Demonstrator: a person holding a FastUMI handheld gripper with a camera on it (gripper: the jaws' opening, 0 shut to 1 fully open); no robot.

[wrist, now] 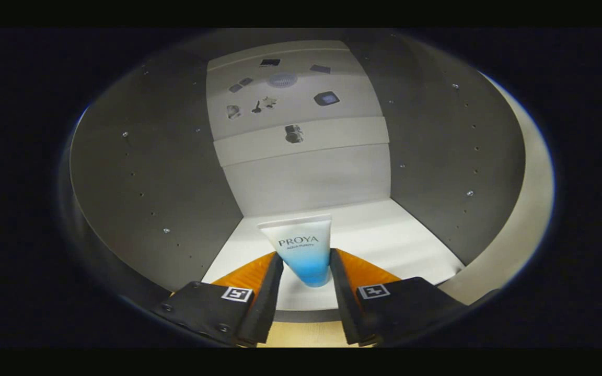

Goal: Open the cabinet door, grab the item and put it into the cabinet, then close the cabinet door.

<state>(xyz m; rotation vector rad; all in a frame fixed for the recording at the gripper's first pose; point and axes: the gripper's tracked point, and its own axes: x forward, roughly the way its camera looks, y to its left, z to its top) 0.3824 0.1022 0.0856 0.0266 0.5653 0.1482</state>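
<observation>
Gripper view: tube point(303, 250) stands upright at 12 o'clock between gripper point(306, 271) fingers, pinched on both sides, on the cabinet point(384, 230) white floor, grey walls around.

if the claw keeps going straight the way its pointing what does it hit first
The tube, standing between the fingers of the claw on the cabinet floor. Beyond it, probably the cabinet's back wall, though depth is hard to judge.

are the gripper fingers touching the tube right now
Cannot tell. In the gripper view the tube stands between the gripper fingers, close to both, but neither contact nor a gap shows plainly.
</observation>
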